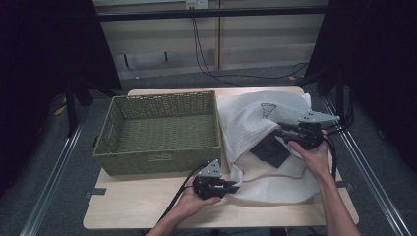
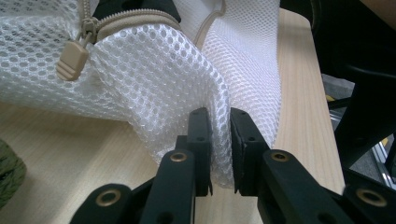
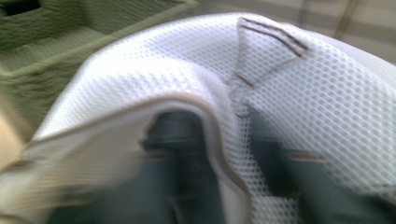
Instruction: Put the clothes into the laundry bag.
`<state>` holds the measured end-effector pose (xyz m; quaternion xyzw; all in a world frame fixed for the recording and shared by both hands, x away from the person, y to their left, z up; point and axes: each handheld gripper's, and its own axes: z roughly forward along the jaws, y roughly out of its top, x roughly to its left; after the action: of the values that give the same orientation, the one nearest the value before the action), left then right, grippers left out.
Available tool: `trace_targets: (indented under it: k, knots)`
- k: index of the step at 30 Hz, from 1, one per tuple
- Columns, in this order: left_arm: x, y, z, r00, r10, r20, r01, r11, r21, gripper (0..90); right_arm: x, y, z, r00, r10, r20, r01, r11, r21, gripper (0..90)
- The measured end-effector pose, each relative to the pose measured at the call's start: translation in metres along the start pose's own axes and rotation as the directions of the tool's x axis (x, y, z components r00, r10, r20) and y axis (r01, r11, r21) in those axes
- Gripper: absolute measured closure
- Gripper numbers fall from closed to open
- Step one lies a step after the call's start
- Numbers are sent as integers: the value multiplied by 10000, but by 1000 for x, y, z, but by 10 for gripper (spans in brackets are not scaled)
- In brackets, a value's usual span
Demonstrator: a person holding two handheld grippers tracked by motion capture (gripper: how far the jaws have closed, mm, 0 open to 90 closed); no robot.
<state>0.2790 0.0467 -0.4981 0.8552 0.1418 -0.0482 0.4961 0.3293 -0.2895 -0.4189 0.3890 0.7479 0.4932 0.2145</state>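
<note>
A white mesh laundry bag (image 1: 251, 118) lies on the right half of the wooden table (image 1: 142, 204), its mouth facing the person. A dark flat thing (image 1: 270, 148) shows inside the mouth. My left gripper (image 1: 234, 187) is at the bag's near left corner, shut on a fold of the mesh (image 2: 219, 140). The beige zipper pull (image 2: 72, 58) hangs just beyond it. My right gripper (image 1: 281, 131) holds the upper lip of the mouth raised off the table. In the blurred right gripper view the beige-trimmed lip (image 3: 219, 135) runs between the jaws, one jaw inside the bag and one outside.
An empty green woven basket (image 1: 157, 158) stands on the table's left half, touching the bag's left side. A strip of bare table runs along the near edge. Black cables (image 1: 206, 59) trail over the floor behind the table, and metal rails flank it.
</note>
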Motion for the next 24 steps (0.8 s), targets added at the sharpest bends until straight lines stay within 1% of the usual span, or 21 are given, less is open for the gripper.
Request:
trace_targets:
  k: [1, 2, 3, 4, 6, 8, 10, 13, 14, 16, 17, 18, 19, 21, 22, 23, 24]
  knots:
    - [0, 0, -1, 10000, -29, -35, 29, 10000, -12, 806, 2, 1, -1, 9997, 36, -240, -42, 9997, -254, 880]
    - [1, 0, -1, 10000, -50, -58, 50, 10000, -29, 809, 6, 2, -3, 9985, -11, -544, -14, 9990, -449, 885]
    - [1, 0, -2, 9999, -101, -68, 100, 9999, -47, 811, 10, 2, -6, 9964, -78, -848, 37, 9988, -484, 887]
    - [1, 0, -2, 9998, -141, -102, 141, 9999, -53, 813, 15, 3, -8, 9936, -201, -1114, 159, 9991, -390, 890]
    - [2, 0, -3, 9998, -128, -122, 128, 9999, -52, 814, 27, -1, -12, 9856, -471, -1624, 473, 9989, -23, 891]
    - [2, -1, -3, 9998, -144, -143, 144, 9999, -29, 816, 37, -9, -14, 9800, -682, -1871, 788, 9956, 501, 891]
    - [2, -1, -2, 9998, -203, -87, 202, 9998, -48, 818, 43, -22, -12, 9747, -528, -2171, 748, 9927, 943, 891]
    - [2, -1, -1, 9999, -143, -50, 143, 9999, 14, 819, 47, -41, -4, 9693, -381, -2431, 805, 9827, 1668, 891]
    - [1, -1, -1, 9999, -171, -24, 171, 9999, -19, 820, 47, -47, 0, 9666, -252, -2551, 738, 9804, 1828, 891]
    - [1, 0, -1, 9999, -151, -3, 151, 9999, -35, 824, 44, -57, 8, 9652, 16, -2615, 597, 9723, 2262, 891]
    - [0, 0, 0, 9997, -251, 29, 251, 9996, -98, 827, 42, -61, 12, 9647, 100, -2630, 574, 9672, 2473, 891]
    - [0, 0, -1, 9999, -160, 54, 160, 9998, -72, 830, 40, -64, 16, 9638, 260, -2653, 459, 9642, 2612, 890]
    - [0, 1, -2, 9998, -166, 115, 167, 9998, -96, 833, 38, -67, 20, 9631, 380, -2664, 373, 9615, 2721, 891]
    - [-2, 1, -3, 9997, -170, 181, 172, 9998, -141, 837, 33, -71, 29, 9637, 544, -2614, 291, 9517, 3055, 891]
    - [-3, 2, -3, 9995, -155, 259, 160, 9996, -218, 838, 31, -73, 33, 9655, 588, -2538, 262, 9474, 3191, 891]
    - [-4, 3, -4, 9994, -146, 324, 156, 9994, -295, 838, 28, -74, 37, 9657, 657, -2512, 205, 9451, 3261, 892]
    - [-4, 3, -5, 9990, -92, 444, 105, 9995, -289, 840, 25, -75, 40, 9674, 701, -2432, 176, 9398, 3412, 892]
